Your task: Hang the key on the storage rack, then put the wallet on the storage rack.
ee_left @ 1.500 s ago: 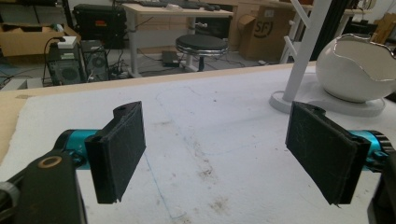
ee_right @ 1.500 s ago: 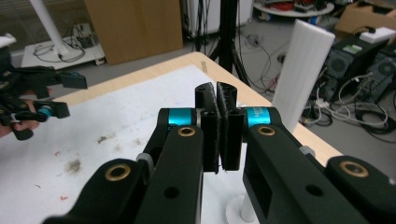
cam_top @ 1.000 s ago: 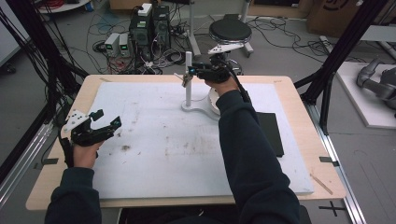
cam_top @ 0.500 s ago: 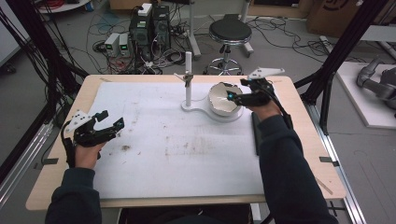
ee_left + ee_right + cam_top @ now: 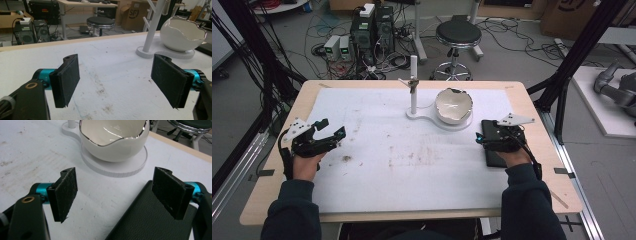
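Observation:
A white stand [image 5: 413,85] rises from a flat base at the back middle of the table, and a white egg-shell bowl [image 5: 454,106] with a silver rim sits on that base. My right gripper [image 5: 485,135] hovers low over a black leather pad [image 5: 493,159] at the right, pointing at the bowl [image 5: 112,140]. Its jaws have just been opening and stand open with nothing between them [image 5: 115,173]. My left gripper [image 5: 333,129] rests at the left over the white mat. Its jaws have just closed a little but remain open and empty [image 5: 115,60], facing the stand [image 5: 155,27] and the bowl [image 5: 182,35].
A white mat [image 5: 412,165] with brown stains covers most of the wooden table [image 5: 532,100]. Beyond the far edge are a round stool [image 5: 458,35], computer boxes [image 5: 372,25] and floor cables. Black frame posts [image 5: 562,85] stand at both sides.
My right hand left the stand's post, swung right past the bowl, and came down toward me over the black pad, its jaws opening. The left hand stayed put.

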`<state>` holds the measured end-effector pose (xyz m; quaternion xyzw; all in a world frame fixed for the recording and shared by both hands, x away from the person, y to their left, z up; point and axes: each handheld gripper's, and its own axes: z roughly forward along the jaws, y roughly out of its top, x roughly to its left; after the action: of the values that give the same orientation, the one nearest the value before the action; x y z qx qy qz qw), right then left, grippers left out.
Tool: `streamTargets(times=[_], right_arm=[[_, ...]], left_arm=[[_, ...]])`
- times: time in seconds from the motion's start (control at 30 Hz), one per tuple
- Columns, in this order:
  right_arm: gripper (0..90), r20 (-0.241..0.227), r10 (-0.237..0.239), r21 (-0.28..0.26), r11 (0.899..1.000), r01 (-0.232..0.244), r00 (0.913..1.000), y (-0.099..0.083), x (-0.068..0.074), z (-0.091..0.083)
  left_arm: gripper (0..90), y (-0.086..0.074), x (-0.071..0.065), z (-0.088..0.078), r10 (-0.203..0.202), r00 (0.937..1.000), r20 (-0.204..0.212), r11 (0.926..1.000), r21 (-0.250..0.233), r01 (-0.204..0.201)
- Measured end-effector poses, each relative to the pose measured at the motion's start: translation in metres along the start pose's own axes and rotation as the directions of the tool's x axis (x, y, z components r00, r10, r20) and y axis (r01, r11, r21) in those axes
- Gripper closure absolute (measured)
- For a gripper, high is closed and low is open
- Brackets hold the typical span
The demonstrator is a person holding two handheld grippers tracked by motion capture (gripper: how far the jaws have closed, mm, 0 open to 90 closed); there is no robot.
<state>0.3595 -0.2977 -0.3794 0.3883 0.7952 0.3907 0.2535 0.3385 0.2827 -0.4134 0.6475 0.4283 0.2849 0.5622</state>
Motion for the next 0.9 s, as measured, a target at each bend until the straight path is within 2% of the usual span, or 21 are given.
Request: streamTargets(times=[0.23,0.33,0.57,0.7,0.9], right_arm=[[21.2,-0.011,0.031,0.000,1.000,-0.031,0.9994,-0.012,-0.001,0.000],[21.2,0.007,0.058,-0.017,0.998,-0.058,0.9983,-0.021,-0.007,-0.005],[21.1,0.028,0.087,-0.026,0.996,-0.087,0.9958,-0.028,-0.017,-0.013],[21.2,0.044,0.095,-0.005,0.995,-0.095,0.9945,-0.035,-0.022,-0.011],[21.2,0.076,0.120,0.057,0.991,-0.124,0.9899,-0.049,-0.036,-0.007]], left_arm=[[22.8,0.000,-0.002,0.001,0.007,0.9999,-0.009,1.0000,0.004,-0.007],[22.8,-0.002,0.000,0.004,0.003,1.0000,-0.008,0.9999,0.012,-0.003],[22.8,-0.002,0.001,0.005,-0.001,1.0000,-0.004,0.9999,0.010,0.001],[22.8,-0.002,0.000,0.005,0.006,1.0000,-0.004,0.9999,0.015,-0.006],[22.8,-0.002,-0.003,0.000,0.025,0.9996,-0.012,0.9995,0.020,-0.024]])
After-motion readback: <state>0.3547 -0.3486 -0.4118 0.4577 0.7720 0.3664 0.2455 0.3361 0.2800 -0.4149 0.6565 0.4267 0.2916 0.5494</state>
